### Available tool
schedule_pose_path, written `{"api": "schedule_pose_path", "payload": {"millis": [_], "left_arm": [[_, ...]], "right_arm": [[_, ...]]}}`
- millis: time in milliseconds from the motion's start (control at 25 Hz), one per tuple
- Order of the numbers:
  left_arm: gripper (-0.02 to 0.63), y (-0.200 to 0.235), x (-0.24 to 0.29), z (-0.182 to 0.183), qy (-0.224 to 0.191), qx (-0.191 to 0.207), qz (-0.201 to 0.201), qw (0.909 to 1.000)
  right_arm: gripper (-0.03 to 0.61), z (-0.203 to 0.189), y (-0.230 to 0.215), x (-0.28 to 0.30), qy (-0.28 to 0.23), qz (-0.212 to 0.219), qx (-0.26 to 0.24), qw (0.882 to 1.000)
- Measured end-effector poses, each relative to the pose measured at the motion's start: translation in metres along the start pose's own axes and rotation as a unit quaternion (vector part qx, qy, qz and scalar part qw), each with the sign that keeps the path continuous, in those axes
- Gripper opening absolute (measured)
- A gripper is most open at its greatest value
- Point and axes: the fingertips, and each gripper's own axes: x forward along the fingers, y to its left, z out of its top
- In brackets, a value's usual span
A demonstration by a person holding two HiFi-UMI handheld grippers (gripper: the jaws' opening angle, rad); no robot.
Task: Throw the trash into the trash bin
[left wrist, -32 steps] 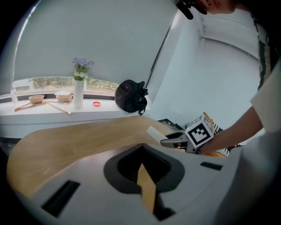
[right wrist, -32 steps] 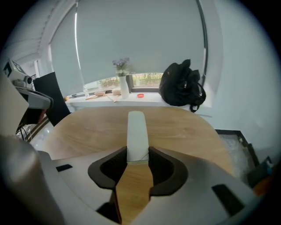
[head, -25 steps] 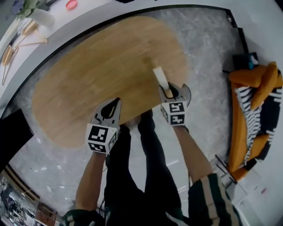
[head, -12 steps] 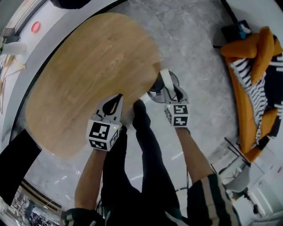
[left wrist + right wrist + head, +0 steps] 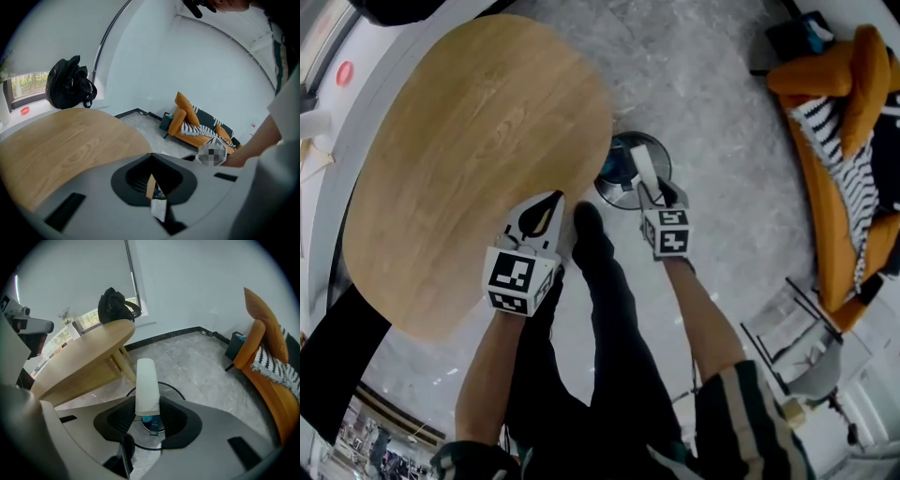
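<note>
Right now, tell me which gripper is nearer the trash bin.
Right. The right gripper holds white trash over the trash bin; the left gripper hangs over the table edge beside it.

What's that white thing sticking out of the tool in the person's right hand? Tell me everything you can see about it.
The white strip looks like a flat, stiff piece of paper or card, plain, with a rounded far end. Its near end is pinched between the fingers of the right gripper, and the rest pokes out beyond them. Nothing else touches it. It is held in the air, seemingly above the round, dark-rimmed trash bin on the floor.
</note>
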Motion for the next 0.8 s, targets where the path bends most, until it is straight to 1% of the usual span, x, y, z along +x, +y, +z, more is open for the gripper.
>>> {"api": "schedule_pose_path", "payload": {"millis": [120,200,280,360,480,560,600,680,760,800], "left_arm": [[-0.002,-0.001,0.006,-0.008,0.006,0.0,0.003,1.0],[-0.002,0.001,0.008,-0.015,0.01,-0.001,0.006,0.9999],[-0.002,0.004,0.008,-0.023,0.016,-0.004,0.01,0.9998],[-0.002,0.007,0.007,-0.031,0.021,-0.006,0.014,0.9997],[-0.002,0.012,0.0,-0.038,0.026,-0.013,0.024,0.9993],[-0.002,0.012,-0.008,-0.038,0.023,-0.024,0.032,0.999],[-0.002,0.012,-0.012,-0.036,0.019,-0.028,0.036,0.9988],[-0.002,0.013,-0.025,-0.031,0.011,-0.032,0.044,0.9985],[-0.002,0.015,-0.042,-0.025,0.004,-0.035,0.051,0.9981],[-0.002,0.017,-0.052,-0.021,0.0,-0.038,0.054,0.9978]], "right_arm": [[0.146,-0.023,-0.011,0.021,0.017,0.005,0.038,0.999],[0.15,-0.036,-0.014,0.034,0.032,0.004,0.053,0.998],[0.163,-0.046,-0.016,0.044,0.046,0.002,0.052,0.998],[0.2,-0.053,-0.015,0.051,0.062,0.006,0.054,0.997],[0.202,-0.059,-0.005,0.05,0.09,0.028,0.066,0.993],[0.199,-0.056,0.001,0.041,0.095,0.037,0.059,0.993],[0.19,-0.052,0.004,0.035,0.091,0.04,0.052,0.994],[0.119,-0.037,0.01,0.02,0.074,0.039,0.034,0.996],[0.049,-0.013,0.014,0.001,0.052,0.027,0.017,0.998],[0.028,0.0,0.018,-0.01,0.039,0.023,0.011,0.999]]}}
